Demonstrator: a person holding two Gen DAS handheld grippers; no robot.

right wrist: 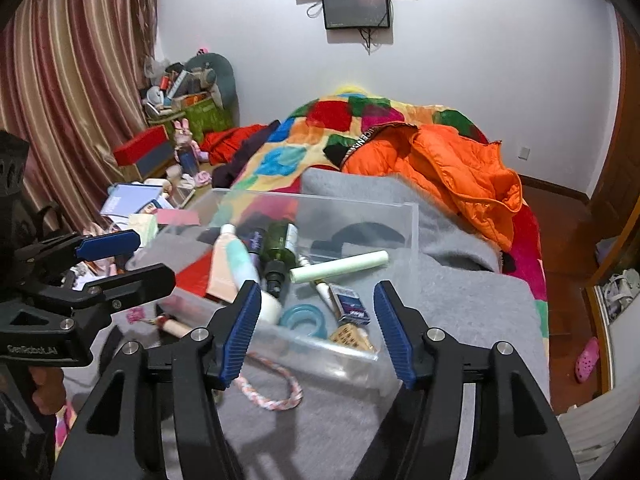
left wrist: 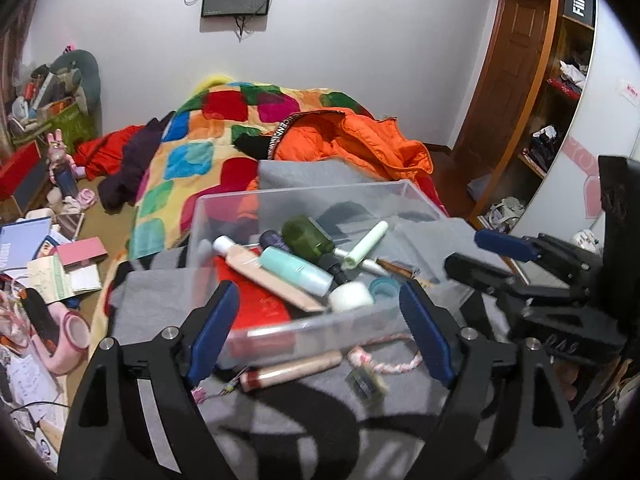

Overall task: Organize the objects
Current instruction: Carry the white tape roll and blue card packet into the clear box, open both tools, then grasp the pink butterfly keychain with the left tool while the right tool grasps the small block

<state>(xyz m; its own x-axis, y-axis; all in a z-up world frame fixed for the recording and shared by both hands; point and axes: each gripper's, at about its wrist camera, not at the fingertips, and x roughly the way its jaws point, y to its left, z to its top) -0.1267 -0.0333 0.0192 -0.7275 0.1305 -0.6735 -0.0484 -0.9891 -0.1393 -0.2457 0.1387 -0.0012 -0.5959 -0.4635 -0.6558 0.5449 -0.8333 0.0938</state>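
Note:
A clear plastic box [left wrist: 304,330] [right wrist: 320,350] stands on a grey blanket [left wrist: 304,432] and holds several cosmetic tubes and bottles: a dark green bottle [left wrist: 308,237] [right wrist: 279,245], a mint tube [left wrist: 296,270], a beige tube [left wrist: 272,278], a pale green stick [left wrist: 366,243] [right wrist: 340,266], a blue tape ring [right wrist: 301,317]. In front of the box lie a pink-white braided cord [left wrist: 384,362] [right wrist: 272,390], a beige lipstick-like tube [left wrist: 292,370] and a small dark item [left wrist: 366,382]. My left gripper [left wrist: 320,336] is open and empty above the box's near wall. My right gripper [right wrist: 318,330] is open and empty over it.
A colourful patchwork quilt [left wrist: 192,152] and an orange jacket [right wrist: 452,172] lie on the bed behind. Books, papers and toys clutter the left side [left wrist: 48,264]. A wardrobe [left wrist: 552,92] stands on the right; a pink slipper [right wrist: 586,358] lies on the floor.

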